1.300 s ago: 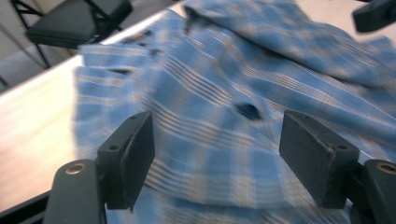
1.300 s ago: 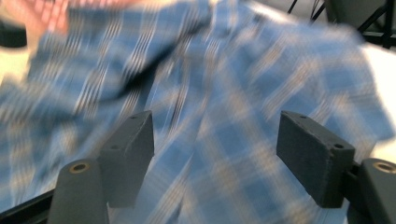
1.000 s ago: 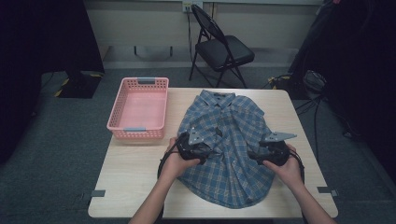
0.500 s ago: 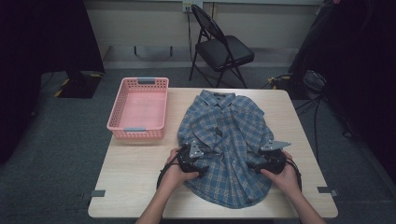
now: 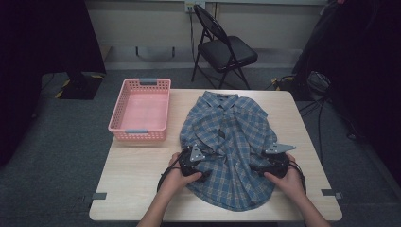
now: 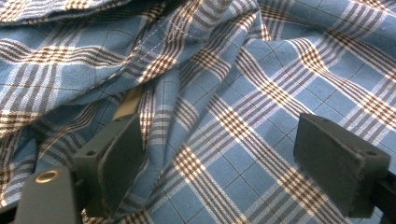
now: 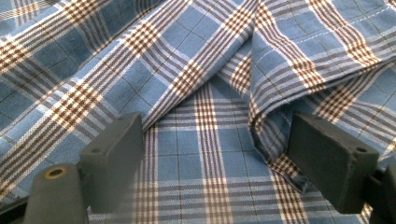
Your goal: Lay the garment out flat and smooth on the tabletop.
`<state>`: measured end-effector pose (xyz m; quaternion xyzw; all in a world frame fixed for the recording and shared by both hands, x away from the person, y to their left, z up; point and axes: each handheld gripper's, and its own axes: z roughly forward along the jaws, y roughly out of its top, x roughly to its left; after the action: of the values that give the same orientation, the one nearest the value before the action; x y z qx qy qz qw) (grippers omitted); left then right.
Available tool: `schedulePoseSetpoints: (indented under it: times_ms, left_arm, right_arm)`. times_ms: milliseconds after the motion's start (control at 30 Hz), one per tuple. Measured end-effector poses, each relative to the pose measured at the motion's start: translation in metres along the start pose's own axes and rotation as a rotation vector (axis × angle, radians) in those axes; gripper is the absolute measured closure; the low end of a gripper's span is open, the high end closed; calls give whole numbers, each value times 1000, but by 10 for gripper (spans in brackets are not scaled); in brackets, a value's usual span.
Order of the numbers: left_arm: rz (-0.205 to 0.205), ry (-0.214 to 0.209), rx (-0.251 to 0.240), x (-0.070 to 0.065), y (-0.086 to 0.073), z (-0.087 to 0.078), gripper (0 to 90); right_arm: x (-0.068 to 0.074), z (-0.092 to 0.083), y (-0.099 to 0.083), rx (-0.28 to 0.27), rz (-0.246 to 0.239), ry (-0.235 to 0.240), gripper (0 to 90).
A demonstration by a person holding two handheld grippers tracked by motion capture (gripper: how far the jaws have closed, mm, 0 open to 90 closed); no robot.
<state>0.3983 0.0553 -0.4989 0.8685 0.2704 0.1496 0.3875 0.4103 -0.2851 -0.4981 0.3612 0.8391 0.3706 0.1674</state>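
Nearest the person, at the table's (image 5: 142, 189) front edge, the left gripper (image 5: 197, 161) and right gripper (image 5: 270, 161) rest low on the blue plaid shirt (image 5: 227, 142), jaws spread wide and holding nothing after having just been opening. Both hands have drawn back toward the hem since a second ago, which suggests the cloth was released. Farther off, the pink basket (image 5: 140, 133) sits left of the shirt.

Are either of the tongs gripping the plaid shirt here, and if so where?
Nothing is held. Both the left tongs and right tongs stand open over the plaid shirt, having just been opening.
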Motion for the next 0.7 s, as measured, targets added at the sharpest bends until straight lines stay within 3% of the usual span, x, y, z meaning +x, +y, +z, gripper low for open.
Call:
schedulePoseSetpoints:
  times_ms: [700]
  left_arm:
    - [-8, 13, -1, -2, -1, -1, 157]
  right_arm:
    - [1, -5, 6, 13, 10, -1, 192]
